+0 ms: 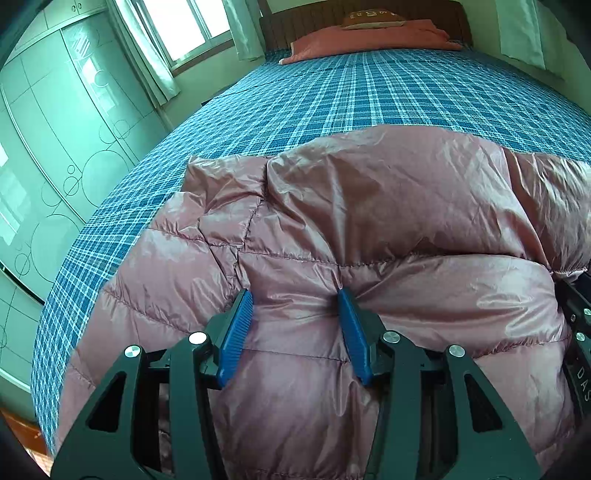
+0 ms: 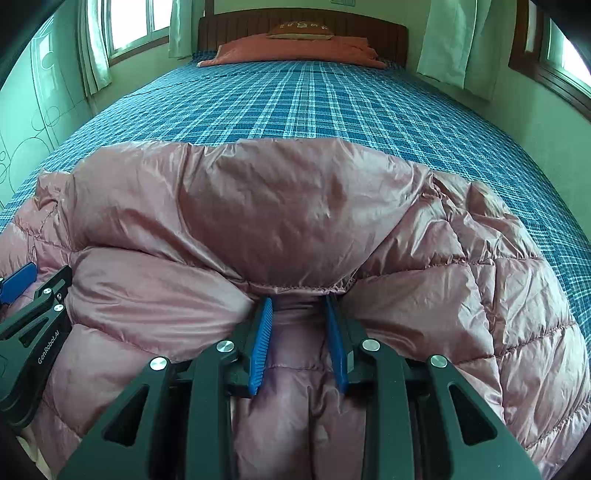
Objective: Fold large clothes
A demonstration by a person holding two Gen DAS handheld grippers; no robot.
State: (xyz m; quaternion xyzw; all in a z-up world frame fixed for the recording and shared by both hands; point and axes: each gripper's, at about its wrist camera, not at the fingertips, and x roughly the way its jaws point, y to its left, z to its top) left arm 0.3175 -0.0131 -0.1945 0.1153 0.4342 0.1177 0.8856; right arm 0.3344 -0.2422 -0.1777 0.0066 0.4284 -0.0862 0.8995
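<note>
Bedroom. Bed (image 2: pixel 314 107) with blue-and-white plaid sheet, running back to a dark brown ribbed headboard (image 2: pixel 369 27). At its head — a folded salmon-pink blanket (image 2: pixel 295 50), a brown patterned cushion (image 2: pixel 301 29) on top. Left wall: pale wardrobe (image 1: pixel 55 147) with glossy doors, etched circles and lines. Windows (image 2: pixel 136 22) left and right of the headboard, daylight through them — pale curtains (image 2: pixel 454 40) hanging beside. Walls light-coloured. Strip of wooden floor (image 1: pixel 22 432) at lower left.

Blue plaid bedsheet (image 2: pixel 314 107) across mid-frame; orange blanket (image 2: pixel 295 50), brown cushion (image 2: pixel 301 29) at top; curtained window (image 1: pixel 177 29) upper left.
</note>
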